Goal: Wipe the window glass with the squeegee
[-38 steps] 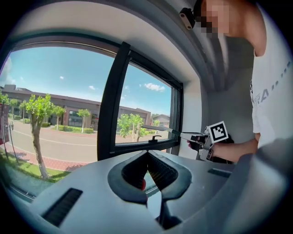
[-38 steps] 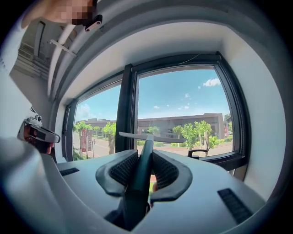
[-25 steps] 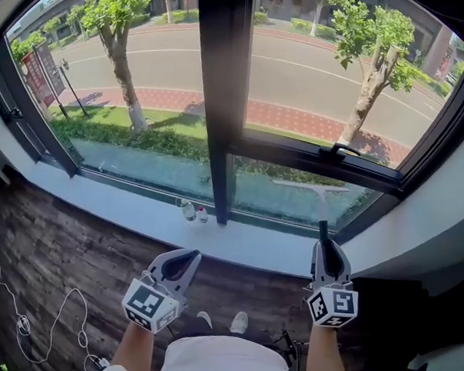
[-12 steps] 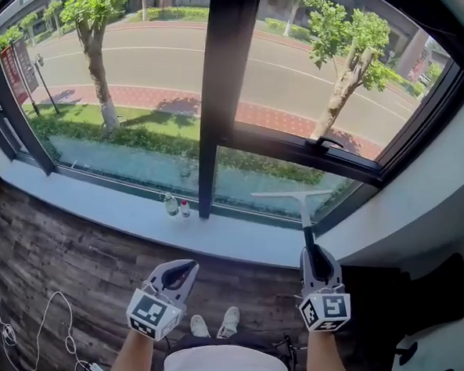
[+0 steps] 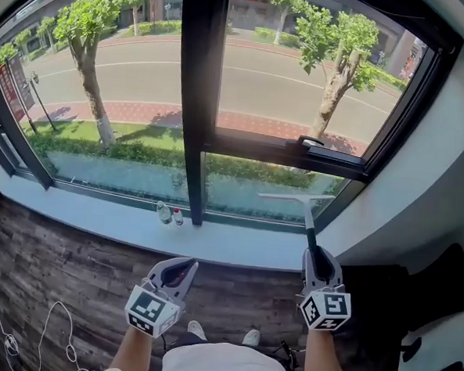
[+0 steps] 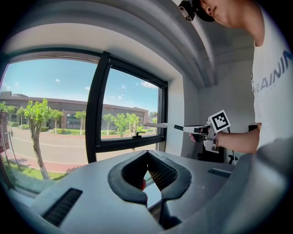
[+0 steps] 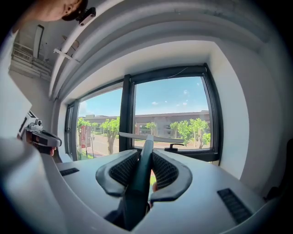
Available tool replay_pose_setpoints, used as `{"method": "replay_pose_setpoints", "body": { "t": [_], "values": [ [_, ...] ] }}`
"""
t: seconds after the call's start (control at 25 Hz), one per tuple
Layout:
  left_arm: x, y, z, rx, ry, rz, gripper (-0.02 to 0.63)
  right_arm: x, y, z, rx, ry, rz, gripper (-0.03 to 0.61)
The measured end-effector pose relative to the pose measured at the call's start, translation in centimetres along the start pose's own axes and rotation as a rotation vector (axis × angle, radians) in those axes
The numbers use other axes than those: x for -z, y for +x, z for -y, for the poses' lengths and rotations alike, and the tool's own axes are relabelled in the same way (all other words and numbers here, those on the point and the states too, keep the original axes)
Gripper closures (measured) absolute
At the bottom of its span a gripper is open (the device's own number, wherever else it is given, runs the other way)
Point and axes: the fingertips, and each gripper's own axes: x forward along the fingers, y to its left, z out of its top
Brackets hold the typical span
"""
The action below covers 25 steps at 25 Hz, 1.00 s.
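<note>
Squeegee [image 5: 309,223] is up by the lower right window glass [image 5: 239,191] in the head view, its blade level. I'd press it flat and pull in one steady stroke. My left tongs [image 5: 181,272] are spread and empty in the left gripper view, where a shirt [image 6: 274,87] reads "RAININ", cut off. In the right gripper view my right tongs [image 7: 139,176] pinch the handle, and the red street sign [image 7: 84,136] is unreadable.
</note>
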Motion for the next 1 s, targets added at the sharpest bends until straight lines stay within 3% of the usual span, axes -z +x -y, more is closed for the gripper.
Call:
{"method": "replay_pose_setpoints", "body": {
  "t": [0.2, 0.4, 1.0],
  "values": [
    [-0.9, 3.9, 5.8, 0.031, 0.018, -0.002, 0.597, 0.1, -2.3, 6.4, 0.041, 0.037, 0.018, 0.479],
    [-1.9, 5.7, 8.8, 0.033, 0.011, 0.001, 0.597, -0.3, -3.7, 10.0, 0.047, 0.052, 0.045, 0.479],
    [-2.8, 5.8, 8.1, 0.053, 0.021, 0.008, 0.597, -1.0, -2.6, 8.5, 0.023, 0.033, 0.053, 0.479]
  ]
}}
